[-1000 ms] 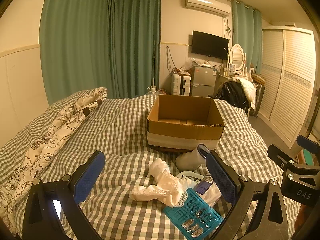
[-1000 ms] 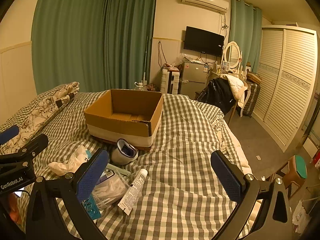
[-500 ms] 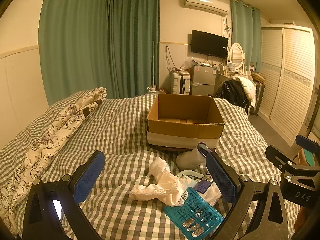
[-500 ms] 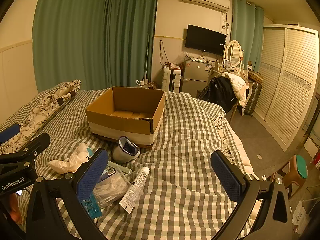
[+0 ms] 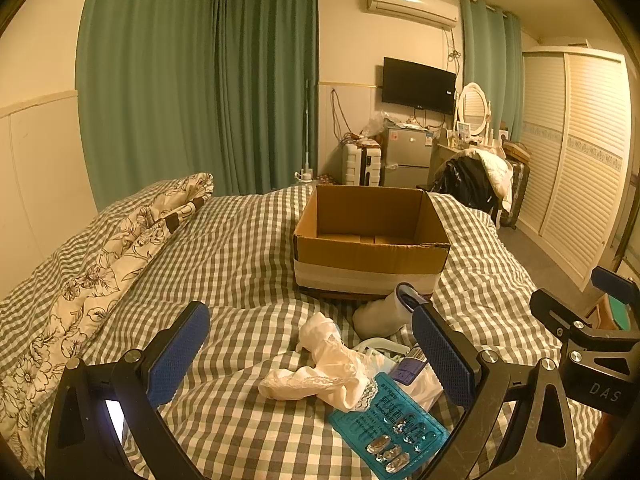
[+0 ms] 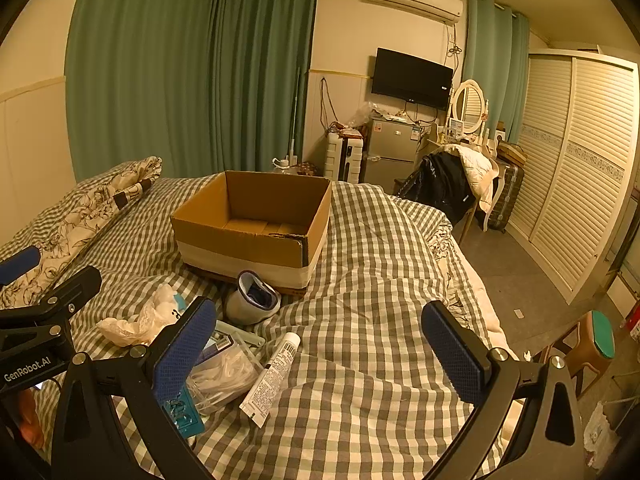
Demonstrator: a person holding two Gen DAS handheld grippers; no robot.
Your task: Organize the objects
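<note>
An open, empty cardboard box (image 5: 370,240) (image 6: 256,224) sits on the checked bed. In front of it lie a white lace cloth (image 5: 320,368) (image 6: 136,320), a teal pill blister pack (image 5: 390,424) (image 6: 180,408), a grey cuff (image 5: 382,314) (image 6: 254,298), a clear plastic bag (image 6: 222,372) and a white tube (image 6: 272,372). My left gripper (image 5: 312,356) is open and empty, hovering just above the cloth. My right gripper (image 6: 320,344) is open and empty, above the bed to the right of the pile.
A flowered quilt (image 5: 100,264) lies along the bed's left side. The bed's right edge drops to the floor by a white slatted wardrobe (image 6: 576,168). A chair with clothes (image 6: 452,184), a small fridge (image 6: 390,152) and a stool (image 6: 592,340) stand beyond.
Both views have shifted slightly; the right gripper has drifted a little right and back. Both grippers stay open and nothing on the bed has moved.
</note>
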